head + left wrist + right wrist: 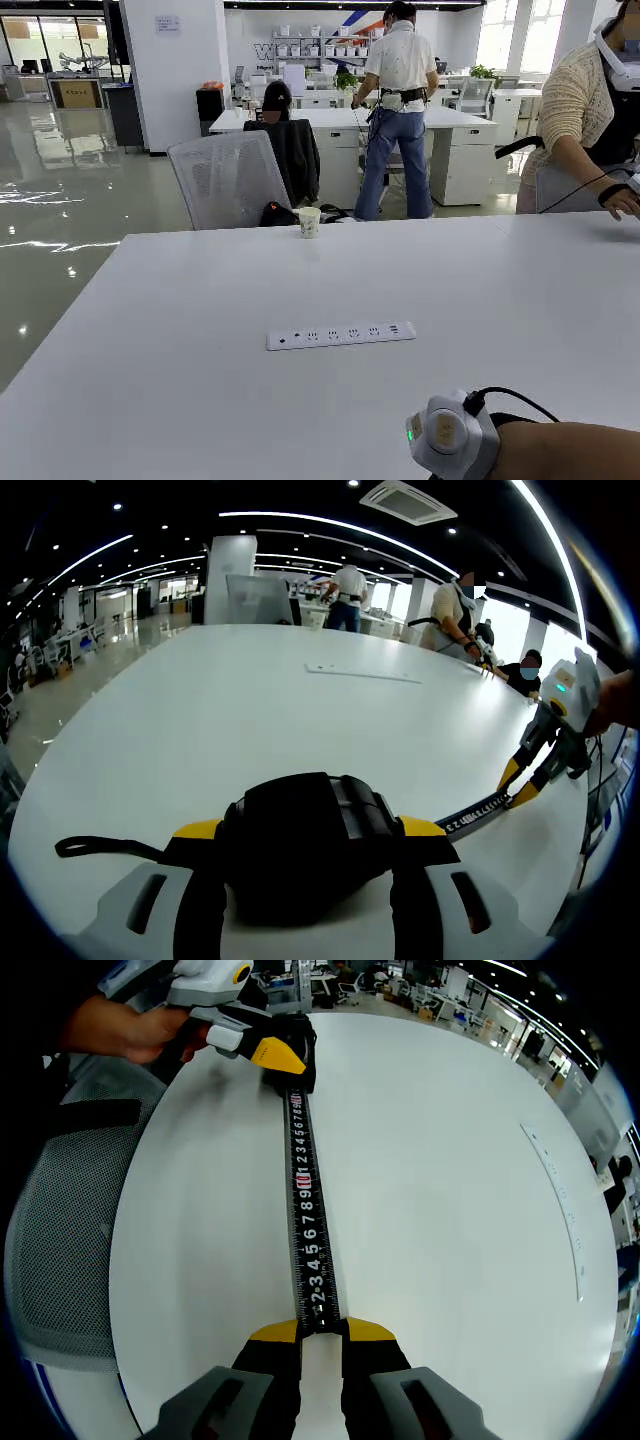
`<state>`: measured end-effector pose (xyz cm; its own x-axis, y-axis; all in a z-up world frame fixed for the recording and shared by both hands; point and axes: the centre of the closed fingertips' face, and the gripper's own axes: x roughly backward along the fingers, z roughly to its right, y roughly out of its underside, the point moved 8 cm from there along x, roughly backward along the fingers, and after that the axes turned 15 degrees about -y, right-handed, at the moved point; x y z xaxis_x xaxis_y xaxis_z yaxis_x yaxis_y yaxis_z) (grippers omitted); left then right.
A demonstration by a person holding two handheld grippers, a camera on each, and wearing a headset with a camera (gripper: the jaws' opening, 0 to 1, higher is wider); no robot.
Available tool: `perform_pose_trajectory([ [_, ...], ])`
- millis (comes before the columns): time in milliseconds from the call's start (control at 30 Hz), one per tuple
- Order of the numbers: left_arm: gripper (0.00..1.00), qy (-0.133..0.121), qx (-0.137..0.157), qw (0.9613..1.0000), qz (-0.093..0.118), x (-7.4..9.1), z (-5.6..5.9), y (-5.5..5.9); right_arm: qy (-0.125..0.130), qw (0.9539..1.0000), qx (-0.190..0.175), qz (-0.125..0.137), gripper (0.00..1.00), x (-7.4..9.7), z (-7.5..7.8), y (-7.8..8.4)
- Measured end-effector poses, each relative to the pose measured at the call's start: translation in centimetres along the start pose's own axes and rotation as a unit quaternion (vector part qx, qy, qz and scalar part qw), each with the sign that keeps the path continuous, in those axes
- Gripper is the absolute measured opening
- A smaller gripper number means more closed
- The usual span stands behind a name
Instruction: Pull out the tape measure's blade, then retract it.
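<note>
Two grippers, one tape measure between them! The left gripper (310, 830) has its yellow-tipped jaws clamped on either side of the black tape measure (300, 875), down low over the white bench (180, 400), near its edge. Out of the case runs the blade (305, 1200), black with white numerals, dead straight along the bench top; whether it touches the surface I cannot tell. At its other end the right gripper (320, 1332) pinches the blade's tip, jaws pressed together on it, the lowest numbers just ahead of the yellow tips. Those two grippers sit well apart, with the blade drawn out between them. Further up the bench lies a white power strip (340, 335), well apart from the tape. A paper cup (309, 221) stands upright at the far edge, and a mesh-backed chair (230, 180) is just behind it.
</note>
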<state>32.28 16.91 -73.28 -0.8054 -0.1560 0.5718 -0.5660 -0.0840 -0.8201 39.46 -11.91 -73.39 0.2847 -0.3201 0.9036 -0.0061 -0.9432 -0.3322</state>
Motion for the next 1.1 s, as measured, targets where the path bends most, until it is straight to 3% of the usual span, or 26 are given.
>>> perform_pose_trajectory([
  [1100,0.62,0.001,-0.003,1.0,-0.007,0.0,0.0,0.0,0.002,1.0,-0.001,0.001,0.11,-0.4,-0.1,-1.1],
])
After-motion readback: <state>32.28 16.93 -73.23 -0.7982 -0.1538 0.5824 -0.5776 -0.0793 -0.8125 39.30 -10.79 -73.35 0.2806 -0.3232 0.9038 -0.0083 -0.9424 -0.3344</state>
